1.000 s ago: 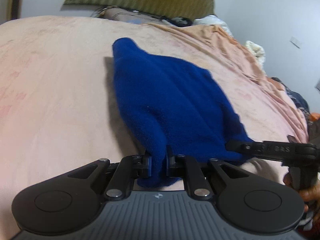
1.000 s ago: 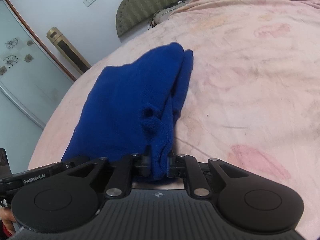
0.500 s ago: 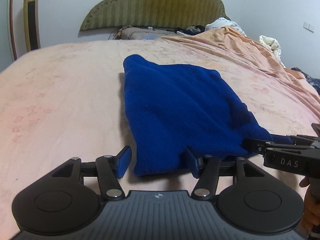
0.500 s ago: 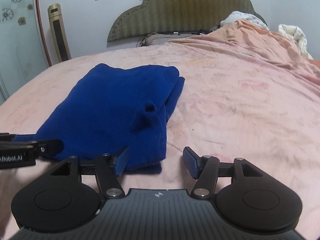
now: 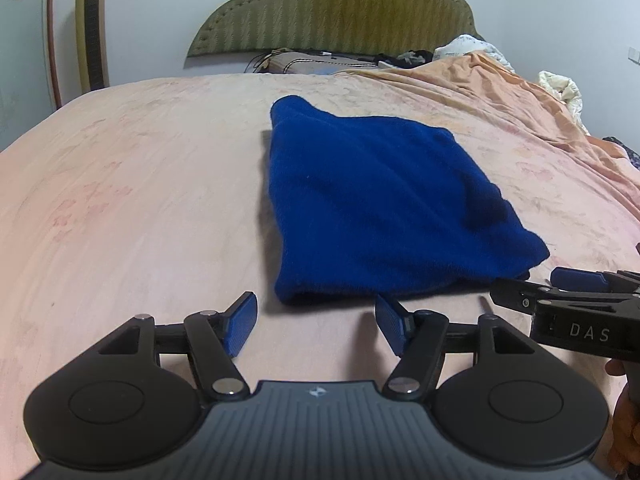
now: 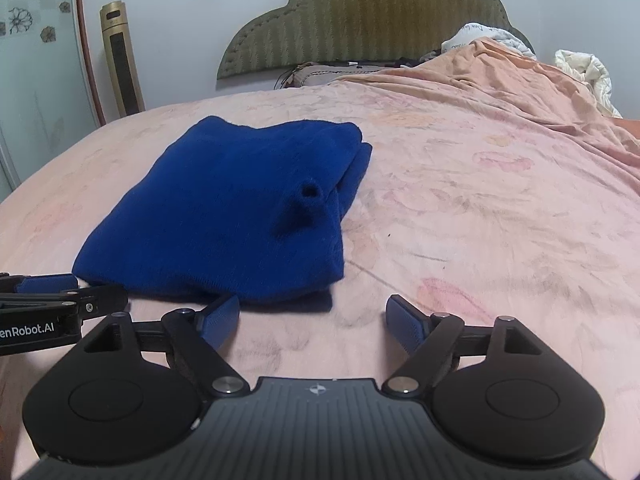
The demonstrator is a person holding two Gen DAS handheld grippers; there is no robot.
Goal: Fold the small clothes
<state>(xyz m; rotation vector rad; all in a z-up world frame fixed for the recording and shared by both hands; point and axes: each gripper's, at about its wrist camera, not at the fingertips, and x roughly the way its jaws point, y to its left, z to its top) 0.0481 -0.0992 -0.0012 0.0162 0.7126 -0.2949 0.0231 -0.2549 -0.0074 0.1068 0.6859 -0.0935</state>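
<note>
A pink bed (image 5: pixel 132 184) carries the folded blue garment (image 5: pixel 384 208), which lies flat near its front edge. Just short of that garment, the left hand-held gripper (image 5: pixel 316 322) and right hand-held gripper (image 6: pixel 312 320) hover with jaws opening wide, nothing between them.

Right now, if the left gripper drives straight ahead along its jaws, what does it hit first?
Most likely the near edge of the folded blue garment, lying just ahead of the left gripper. Its jaws are opening with only pink bedsheet between them. It points downward, so it might touch the sheet first; depth is unclear.
</note>
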